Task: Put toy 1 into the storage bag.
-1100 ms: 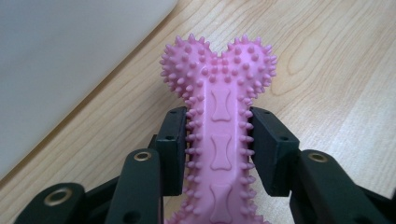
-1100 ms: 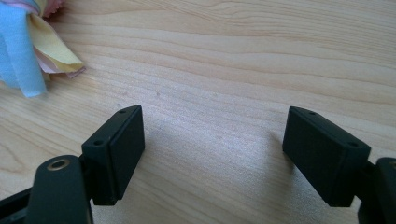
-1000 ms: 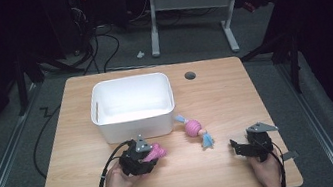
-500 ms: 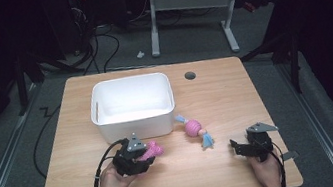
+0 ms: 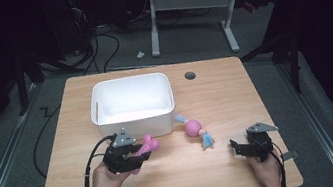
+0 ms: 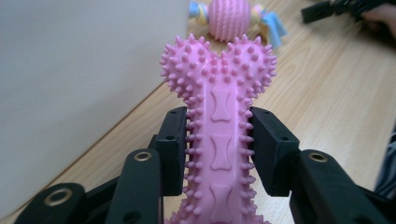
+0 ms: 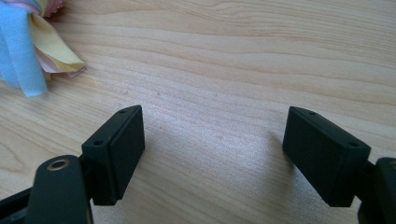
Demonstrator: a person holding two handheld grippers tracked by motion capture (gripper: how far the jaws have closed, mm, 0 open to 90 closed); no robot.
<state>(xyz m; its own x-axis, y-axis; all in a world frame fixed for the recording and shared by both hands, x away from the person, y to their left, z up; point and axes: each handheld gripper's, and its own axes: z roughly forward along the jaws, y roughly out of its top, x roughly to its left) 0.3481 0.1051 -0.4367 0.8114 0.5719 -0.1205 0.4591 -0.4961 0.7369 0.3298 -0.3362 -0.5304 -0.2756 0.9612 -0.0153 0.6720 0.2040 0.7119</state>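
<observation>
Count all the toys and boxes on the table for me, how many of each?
Pink spiky bone toy, held in the left claw: 1
Pink ball toy with cloth tails: 1
White box: 1
Total: 3

White bin (image 5: 132, 104) on wooden tabletop (image 5: 220, 95); pink ball toy with fabric tails (image 5: 194, 128) nearby; small dark disc, possibly a grommet (image 5: 190, 75).

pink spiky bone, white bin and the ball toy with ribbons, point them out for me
pink spiky bone (image 6: 219, 135), left gripper view, on its shaft
white bin (image 5: 134, 123), high view, on its near wall
ball toy (image 5: 192, 128), high view, on the pink ball
</observation>
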